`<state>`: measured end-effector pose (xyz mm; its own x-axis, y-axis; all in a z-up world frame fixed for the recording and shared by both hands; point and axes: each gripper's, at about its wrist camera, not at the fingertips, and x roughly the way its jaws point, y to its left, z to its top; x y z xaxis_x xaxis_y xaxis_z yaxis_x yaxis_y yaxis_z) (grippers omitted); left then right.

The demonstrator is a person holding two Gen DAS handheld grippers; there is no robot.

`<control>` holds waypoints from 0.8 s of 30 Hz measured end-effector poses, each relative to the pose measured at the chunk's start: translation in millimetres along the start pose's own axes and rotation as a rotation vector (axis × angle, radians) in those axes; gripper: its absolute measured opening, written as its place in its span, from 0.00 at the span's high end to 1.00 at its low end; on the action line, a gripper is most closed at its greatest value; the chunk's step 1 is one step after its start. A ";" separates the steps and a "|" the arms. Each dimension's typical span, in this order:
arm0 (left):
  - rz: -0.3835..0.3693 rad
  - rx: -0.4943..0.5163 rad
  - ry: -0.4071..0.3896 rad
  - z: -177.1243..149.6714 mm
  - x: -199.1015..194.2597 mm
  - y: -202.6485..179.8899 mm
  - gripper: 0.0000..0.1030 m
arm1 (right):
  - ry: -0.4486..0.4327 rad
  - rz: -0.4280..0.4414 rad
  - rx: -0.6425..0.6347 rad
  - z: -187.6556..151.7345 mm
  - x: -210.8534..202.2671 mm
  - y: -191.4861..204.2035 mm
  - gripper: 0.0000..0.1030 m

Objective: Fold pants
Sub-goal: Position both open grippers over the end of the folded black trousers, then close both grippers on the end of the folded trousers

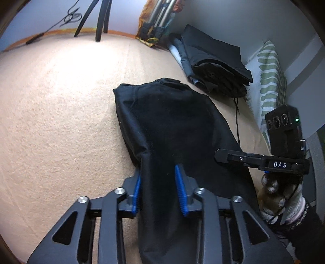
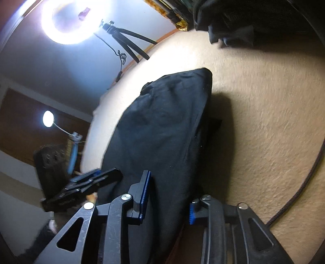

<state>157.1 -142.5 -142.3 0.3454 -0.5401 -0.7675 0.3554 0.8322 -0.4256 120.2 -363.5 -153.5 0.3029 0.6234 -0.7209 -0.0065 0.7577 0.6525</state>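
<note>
Black pants (image 1: 170,121) lie lengthwise on the tan bed cover, their near end lifted. My left gripper (image 1: 159,189) is shut on that near end, the cloth bunched between its blue pads (image 1: 179,188). In the right wrist view the same pants (image 2: 162,130) run away from my right gripper (image 2: 168,203), which is shut on the near end beside the left one. The right gripper also shows at the right in the left wrist view (image 1: 262,160). The left gripper shows at the left in the right wrist view (image 2: 91,182).
A stack of folded dark clothes (image 1: 215,63) lies at the far right, next to a green-striped pillow (image 1: 268,81). A tripod (image 1: 99,18) and a ring light (image 2: 67,22) stand at the bed's far edge. A cord (image 2: 300,182) runs along the right.
</note>
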 end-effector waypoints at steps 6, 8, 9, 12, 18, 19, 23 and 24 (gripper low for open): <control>0.012 0.054 -0.039 0.5 -8.7 -9.1 0.84 | -0.033 -0.055 -0.062 -0.7 -9.3 19.0 0.86; 0.010 0.042 -0.031 1.0 -4.8 -5.5 0.84 | -0.032 -0.071 -0.076 -1.3 -7.3 20.2 0.86; 0.005 0.027 -0.030 1.0 -4.1 -3.2 0.84 | -0.028 -0.071 -0.064 -1.1 -5.0 17.5 0.86; 0.016 0.044 -0.048 1.5 -8.1 -9.3 0.86 | -0.037 -0.071 -0.060 -0.5 -6.2 17.4 0.87; 0.038 0.118 -0.104 1.6 -20.6 -26.8 0.89 | -0.073 -0.083 -0.077 -2.8 -18.2 27.8 0.90; 0.040 0.128 -0.114 2.1 -23.1 -29.4 0.89 | -0.077 -0.087 -0.080 -2.8 -19.9 29.3 0.90; 0.039 0.146 -0.150 4.4 -32.2 -35.3 0.90 | -0.113 -0.103 -0.118 -3.8 -30.7 40.5 0.92; 0.036 0.148 -0.158 5.1 -34.3 -36.1 0.90 | -0.123 -0.105 -0.125 -4.0 -33.8 42.9 0.92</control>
<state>136.9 -154.6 -98.1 0.4879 -0.5326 -0.6916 0.4597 0.8303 -0.3151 105.9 -351.3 -102.0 0.4223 0.5168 -0.7447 -0.0845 0.8404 0.5353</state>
